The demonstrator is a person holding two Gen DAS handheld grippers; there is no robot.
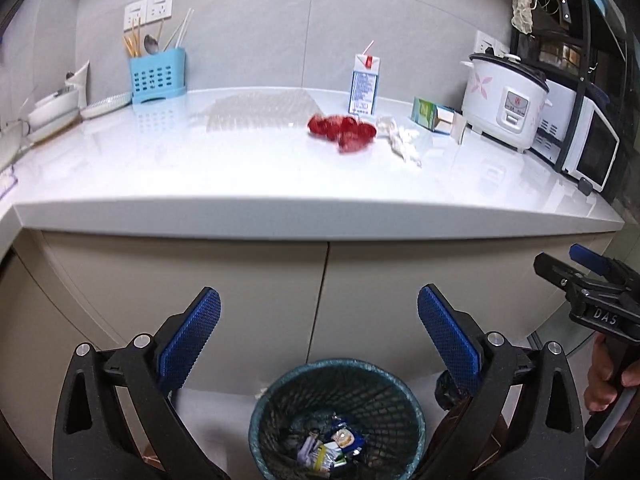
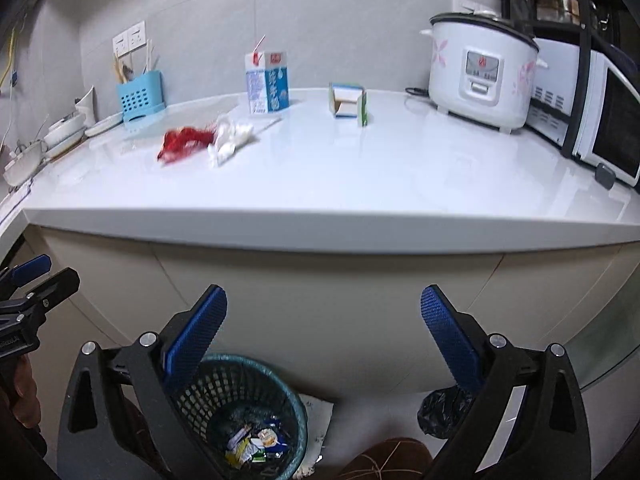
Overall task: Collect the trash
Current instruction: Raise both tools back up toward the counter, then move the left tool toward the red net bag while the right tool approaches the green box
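Observation:
On the white counter (image 1: 240, 184) lie a crumpled red wrapper (image 1: 342, 130) (image 2: 182, 142) and a wad of white tissue (image 1: 400, 138) (image 2: 230, 138). Behind them stand a blue-and-white milk carton with a straw (image 1: 365, 84) (image 2: 267, 82) and a small green box lying open (image 1: 434, 114) (image 2: 348, 102). A dark mesh bin (image 1: 336, 420) (image 2: 244, 416) on the floor holds several wrappers. My left gripper (image 1: 319, 334) is open and empty above the bin. My right gripper (image 2: 323, 334) (image 1: 576, 264) is open and empty too, beside the bin.
A rice cooker (image 1: 504, 100) (image 2: 480, 76) and a microwave (image 1: 580, 140) (image 2: 600, 120) stand at the right. A blue utensil holder (image 1: 157, 76) (image 2: 140, 96) and white dishes (image 1: 60, 104) sit at the left. A black bag (image 2: 444, 410) lies on the floor.

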